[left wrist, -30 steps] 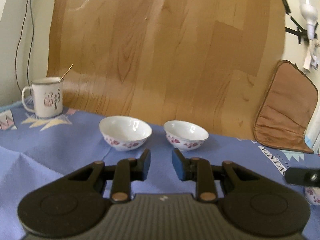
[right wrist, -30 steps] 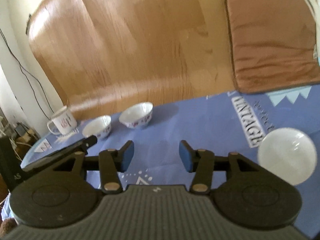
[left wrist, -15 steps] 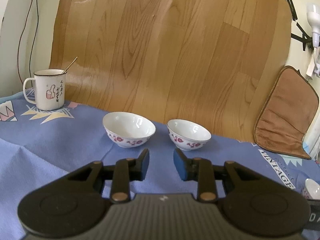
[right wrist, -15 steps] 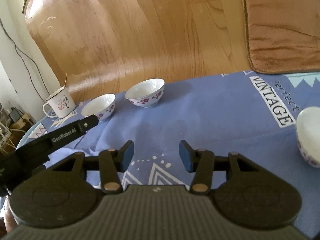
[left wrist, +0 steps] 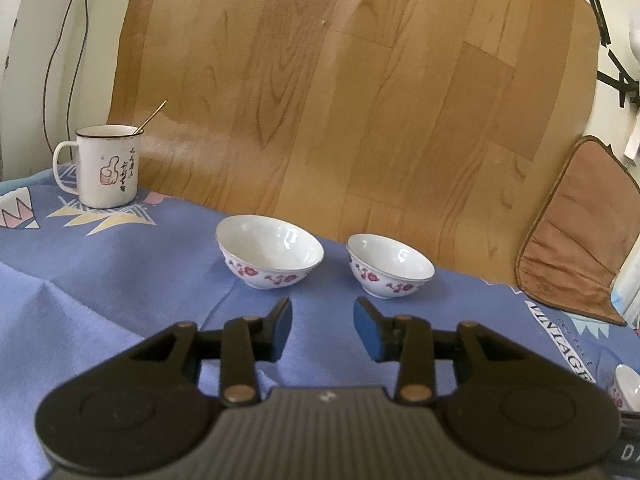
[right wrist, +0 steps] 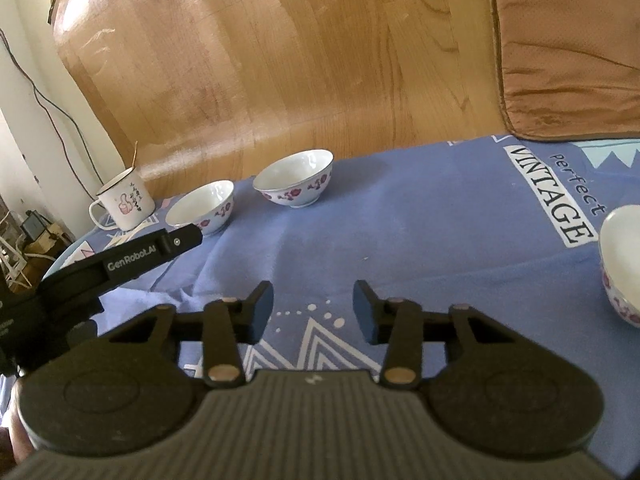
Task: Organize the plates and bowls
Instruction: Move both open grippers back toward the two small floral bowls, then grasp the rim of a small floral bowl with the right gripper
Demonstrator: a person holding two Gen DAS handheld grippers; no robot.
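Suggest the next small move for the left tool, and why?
Probably ease the left tool forward toward the nearer floral bowl. Its jaws are opening with nothing between them, and that bowl sits just ahead on the blue cloth, apart from the second bowl. Which bowl goes first is a guess.

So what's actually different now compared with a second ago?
The left gripper is opening, its pads further apart than before; the right gripper is closing, nothing between either pair. The right view slid left, so the third bowl sits at its edge. The two bowls and mug stayed put.
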